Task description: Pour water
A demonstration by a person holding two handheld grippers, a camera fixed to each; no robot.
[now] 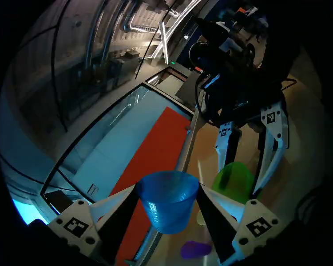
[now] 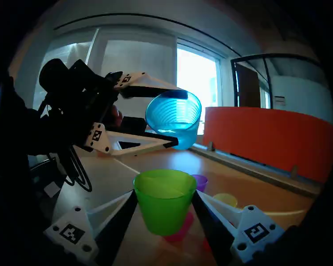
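Wooden table [image 2: 251, 175] runs across the bottom of the right gripper view. An orange partition [image 2: 273, 133] stands along its far edge at 3 o'clock.

Left gripper [image 2: 182, 119] sits at 11 o'clock in the right gripper view, turned sideways, with both fingers clamped on the blue cup [image 2: 175, 117]. The cup is tipped over, mouth toward the camera, and water is pooled against its low side. No stream is visible at the lip.

Right gripper [image 2: 165, 197] is at 6 o'clock, fingers pressed on both sides of the green cup [image 2: 165, 206]. The cup is upright, mouth open, and looks empty. It is off the table, and the blue cup is above it at 12 o'clock, apart from it.

On the table behind the green cup are small cups:
- purple cup [image 2: 201, 181] at 1 o'clock, just beside the rim
- yellow cup [image 2: 226, 199] at 3 o'clock
- pink cup [image 2: 184, 226] at 5 o'clock, partly hidden

Step, as a judgement: the pour is just starting, with the blue cup tilted and no water crossing yet. The next move needs the blue lip brought over the green mouth and lowered close. The tilt should then increase slowly while the green cup is held level. The risk is water falling short onto the table.
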